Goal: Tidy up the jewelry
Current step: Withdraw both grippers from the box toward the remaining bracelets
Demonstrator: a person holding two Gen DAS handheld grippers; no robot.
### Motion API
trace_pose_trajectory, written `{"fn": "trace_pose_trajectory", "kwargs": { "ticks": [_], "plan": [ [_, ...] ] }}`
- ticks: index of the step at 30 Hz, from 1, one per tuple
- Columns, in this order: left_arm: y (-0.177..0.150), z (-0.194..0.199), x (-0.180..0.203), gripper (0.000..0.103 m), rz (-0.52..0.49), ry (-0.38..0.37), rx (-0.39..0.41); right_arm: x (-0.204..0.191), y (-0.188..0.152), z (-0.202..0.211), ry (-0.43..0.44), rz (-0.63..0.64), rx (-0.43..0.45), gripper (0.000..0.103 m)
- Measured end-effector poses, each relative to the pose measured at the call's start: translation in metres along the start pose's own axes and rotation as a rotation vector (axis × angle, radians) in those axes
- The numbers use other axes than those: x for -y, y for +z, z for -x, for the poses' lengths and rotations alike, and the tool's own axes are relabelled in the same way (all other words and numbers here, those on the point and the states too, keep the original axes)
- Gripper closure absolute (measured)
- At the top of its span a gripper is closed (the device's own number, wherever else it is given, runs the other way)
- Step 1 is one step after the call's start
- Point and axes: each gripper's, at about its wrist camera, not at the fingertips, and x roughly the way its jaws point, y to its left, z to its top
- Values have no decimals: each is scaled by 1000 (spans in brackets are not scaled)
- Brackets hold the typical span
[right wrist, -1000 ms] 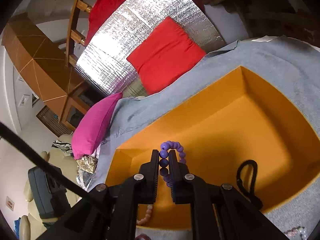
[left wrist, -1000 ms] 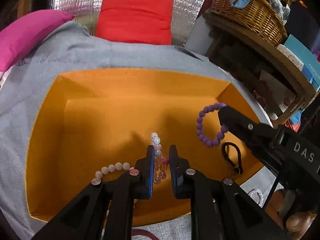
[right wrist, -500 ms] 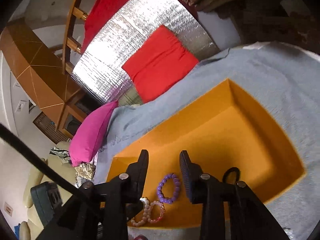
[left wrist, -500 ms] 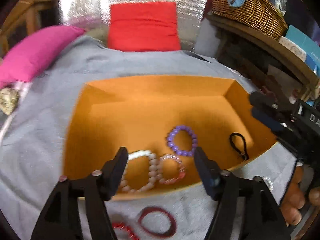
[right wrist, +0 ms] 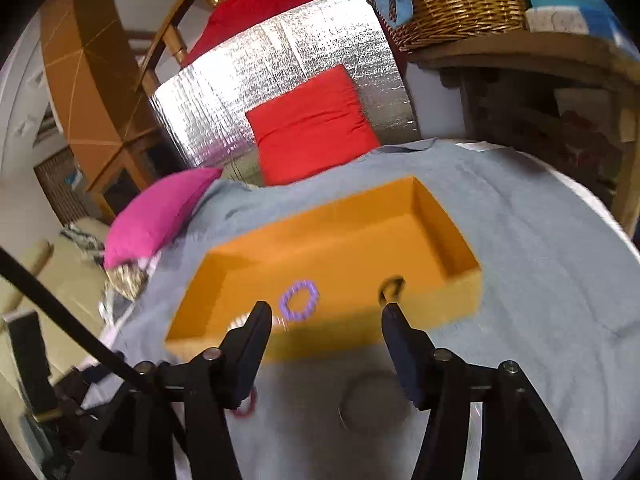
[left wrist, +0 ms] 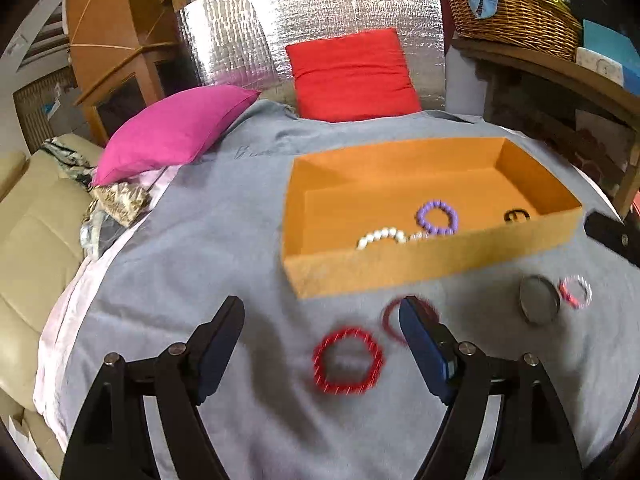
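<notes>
Grey cloth (left wrist: 208, 248) is carrying an orange box (left wrist: 420, 266) already holding beads. Both claws' jaws are opening, nothing between them. Red bracelet (left wrist: 347, 361) is lying flat just ahead of the left claw (left wrist: 320, 330), nearer it than the right claw (right wrist: 325, 314).

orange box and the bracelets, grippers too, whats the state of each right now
orange box: open, on the grey cloth
purple bracelet: flat in the box
white bracelet: in the box
red bracelet: outside, on the cloth
left gripper: opening, empty
right gripper: opening, empty
</notes>
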Motion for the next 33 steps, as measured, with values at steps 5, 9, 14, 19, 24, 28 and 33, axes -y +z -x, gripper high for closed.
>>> {"fn": "trace_pose_trajectory", "kwargs": {
  "ticks": [5,9,14,19,24,28,33],
  "plan": [
    [-15,18,-20,21,33,15,43,-7,-30,19,-27,43,-34,42],
    [-15,21,-27,21,19,47,73,-11,-34,14,-18,55,-26,41],
    [-14,19,-39,21,50,17,63,-18,-38,-2,-19,72,-42,41],
    [-14,20,-40,21,47,3,63,-26,-40,-12,-8,89,-55,41],
    [-15,20,-37,21,37,-5,61,-33,-41,-13,2,105,-56,41],
    [-15,19,-34,21,35,-16,50,-33,-42,-12,9,102,-57,41],
    [-16,14,-28,21,26,-20,35,-30,-42,-13,7,98,-71,41]
  ]
}}
